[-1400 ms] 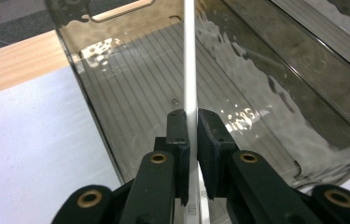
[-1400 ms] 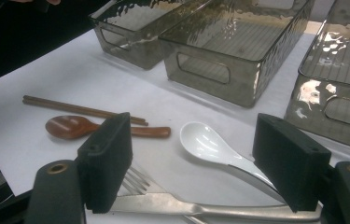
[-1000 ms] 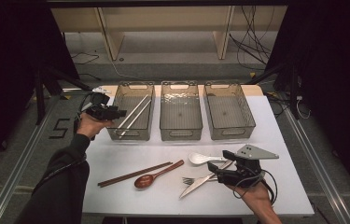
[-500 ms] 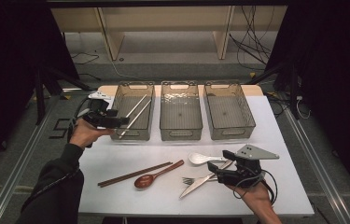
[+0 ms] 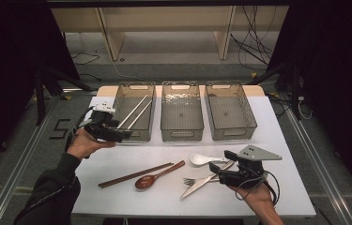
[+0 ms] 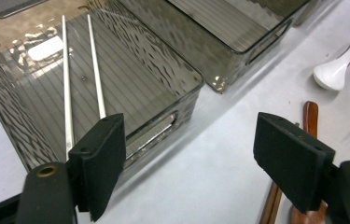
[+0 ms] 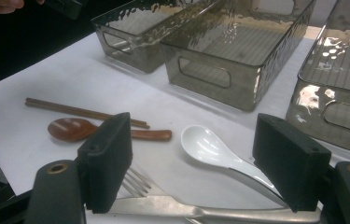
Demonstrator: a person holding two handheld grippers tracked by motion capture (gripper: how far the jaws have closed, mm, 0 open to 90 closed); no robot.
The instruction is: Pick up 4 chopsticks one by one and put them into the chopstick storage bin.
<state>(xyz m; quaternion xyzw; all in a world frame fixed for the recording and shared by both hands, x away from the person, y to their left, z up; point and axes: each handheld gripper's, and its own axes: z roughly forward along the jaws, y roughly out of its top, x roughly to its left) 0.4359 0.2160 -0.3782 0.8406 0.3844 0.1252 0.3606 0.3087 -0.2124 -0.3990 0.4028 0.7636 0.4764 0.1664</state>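
Note:
Two white chopsticks point(image 5: 136, 112) point(image 6: 65, 84) lie side by side in the left bin point(image 5: 118, 101) point(image 6: 182, 100). My left gripper point(image 5: 124, 134) point(image 6: 193, 158) hovers at that bin's near left corner. Its jaws have just been opening and hold nothing. My right gripper point(image 5: 216, 168) point(image 7: 196, 158) stands open low over a steel knife point(image 5: 202, 185) point(image 7: 210, 212) and a fork point(image 5: 190, 180) point(image 7: 135, 182). The handle of a white spoon point(image 5: 204, 159) point(image 7: 200, 142) runs between its jaws, untouched.
A wooden spoon point(image 5: 157, 176) point(image 7: 70, 128) and brown chopsticks point(image 5: 133, 175) point(image 7: 79, 111) lie near the table's front at left of centre. The middle bin point(image 5: 181, 133) and right bin point(image 5: 253, 117) stand beside the left one, both without contents.
My left gripper has drawn back from the left bin toward the near side, and its jaws stand wider. The white chopsticks stay in the bin. The right gripper has not moved.

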